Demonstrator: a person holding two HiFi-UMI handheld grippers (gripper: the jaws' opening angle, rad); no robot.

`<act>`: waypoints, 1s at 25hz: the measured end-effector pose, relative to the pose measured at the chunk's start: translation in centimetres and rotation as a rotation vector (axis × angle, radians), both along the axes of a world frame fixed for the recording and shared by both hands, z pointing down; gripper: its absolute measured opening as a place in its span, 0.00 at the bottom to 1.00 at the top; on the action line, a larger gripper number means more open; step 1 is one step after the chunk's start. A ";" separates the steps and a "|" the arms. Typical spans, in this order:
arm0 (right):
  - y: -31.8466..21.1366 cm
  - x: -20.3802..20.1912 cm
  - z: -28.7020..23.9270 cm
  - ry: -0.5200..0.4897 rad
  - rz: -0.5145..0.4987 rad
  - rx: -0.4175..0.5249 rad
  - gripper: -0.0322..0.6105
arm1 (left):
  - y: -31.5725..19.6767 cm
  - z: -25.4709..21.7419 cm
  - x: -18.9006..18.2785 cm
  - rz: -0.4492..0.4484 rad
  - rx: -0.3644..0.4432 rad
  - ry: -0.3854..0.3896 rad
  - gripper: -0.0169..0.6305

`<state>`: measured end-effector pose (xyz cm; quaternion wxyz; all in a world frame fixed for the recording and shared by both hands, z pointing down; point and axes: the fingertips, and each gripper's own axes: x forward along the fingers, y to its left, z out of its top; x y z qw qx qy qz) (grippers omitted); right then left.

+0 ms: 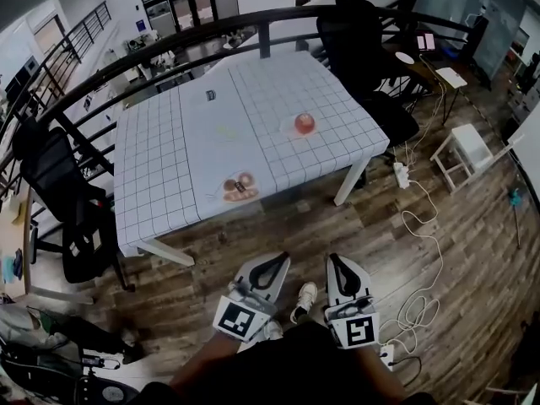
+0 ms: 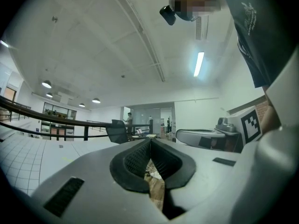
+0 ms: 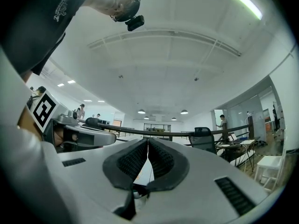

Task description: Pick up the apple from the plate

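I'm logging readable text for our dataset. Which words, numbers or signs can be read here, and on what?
No word or number can be read.
The shirt print: white, too blurred to read.
The cubes of the left gripper and right gripper: square black-and-white markers, no letters.
The small dark item on the table: too small to read.

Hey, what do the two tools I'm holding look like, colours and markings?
Both the left tool and the right tool are pale grey, wedge-shaped shells with black ribbed pads lining the jaws. Each carries a white cube printed with black square markers. The person wears a dark top.
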<state>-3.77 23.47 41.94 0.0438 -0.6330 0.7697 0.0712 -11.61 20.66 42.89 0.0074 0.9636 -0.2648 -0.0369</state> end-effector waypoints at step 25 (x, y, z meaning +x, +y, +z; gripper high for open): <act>-14.3 10.1 0.0 -0.041 -0.101 0.038 0.09 | -13.4 0.3 11.6 -0.030 0.041 -0.091 0.06</act>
